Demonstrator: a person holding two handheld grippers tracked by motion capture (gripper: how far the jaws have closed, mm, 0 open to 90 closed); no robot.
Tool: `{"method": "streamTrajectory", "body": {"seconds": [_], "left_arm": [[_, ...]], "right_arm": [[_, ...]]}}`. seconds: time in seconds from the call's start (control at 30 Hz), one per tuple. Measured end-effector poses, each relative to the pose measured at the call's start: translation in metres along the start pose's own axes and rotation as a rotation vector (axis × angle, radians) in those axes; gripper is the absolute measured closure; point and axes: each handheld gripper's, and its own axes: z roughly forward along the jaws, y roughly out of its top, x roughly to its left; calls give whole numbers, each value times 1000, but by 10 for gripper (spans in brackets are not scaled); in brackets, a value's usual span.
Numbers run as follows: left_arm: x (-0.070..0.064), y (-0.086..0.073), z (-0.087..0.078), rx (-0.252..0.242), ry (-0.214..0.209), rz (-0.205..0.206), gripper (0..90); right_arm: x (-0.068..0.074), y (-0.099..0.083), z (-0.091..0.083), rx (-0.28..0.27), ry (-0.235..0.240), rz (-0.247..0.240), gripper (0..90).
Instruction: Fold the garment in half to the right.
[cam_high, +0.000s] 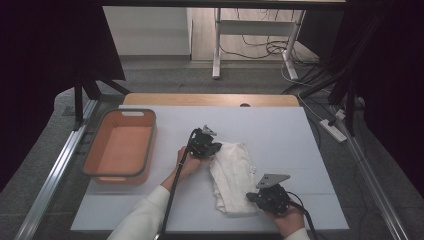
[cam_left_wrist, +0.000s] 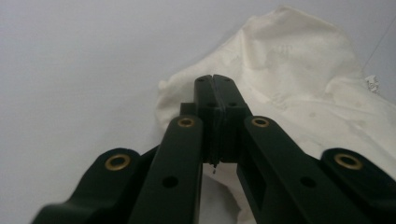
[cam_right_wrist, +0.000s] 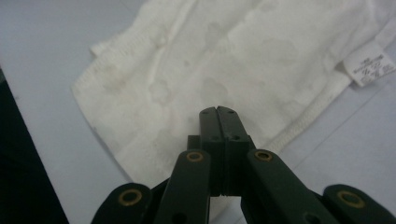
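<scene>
Open table (cam_high: 280, 135) right of bin (cam_high: 120, 145)

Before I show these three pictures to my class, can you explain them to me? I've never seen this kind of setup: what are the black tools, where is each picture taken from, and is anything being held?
No robot here: a person at a table holds a hand-held gripper in each hand. The high view looks down from above: the left gripper is at the upper edge of a crumpled white cloth, and the right gripper is at its lower right edge. An orange basket sits to the left on the white table. The other two pictures come from cameras riding on each gripper, looking along its black fingers. In both, the jaws are closed together over the cloth, but whether fabric is pinched between them cannot be told.
</scene>
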Motion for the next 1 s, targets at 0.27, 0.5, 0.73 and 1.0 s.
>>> {"method": "streamTrajectory", "body": {"seconds": [0.27,0.5,0.73,1.0], "left_arm": [[0,-2,4,14,-1,-4,888],[-1,-2,4,14,3,-2,888],[-4,3,-13,-41,0,-7,887],[-7,6,-31,-82,-41,-7,610]], "right_arm": [[0,-1,2,12,0,-10,896],[0,0,3,14,-1,-14,896],[-3,4,-8,-57,-4,-5,896],[-12,5,-29,-184,16,2,620]]}}
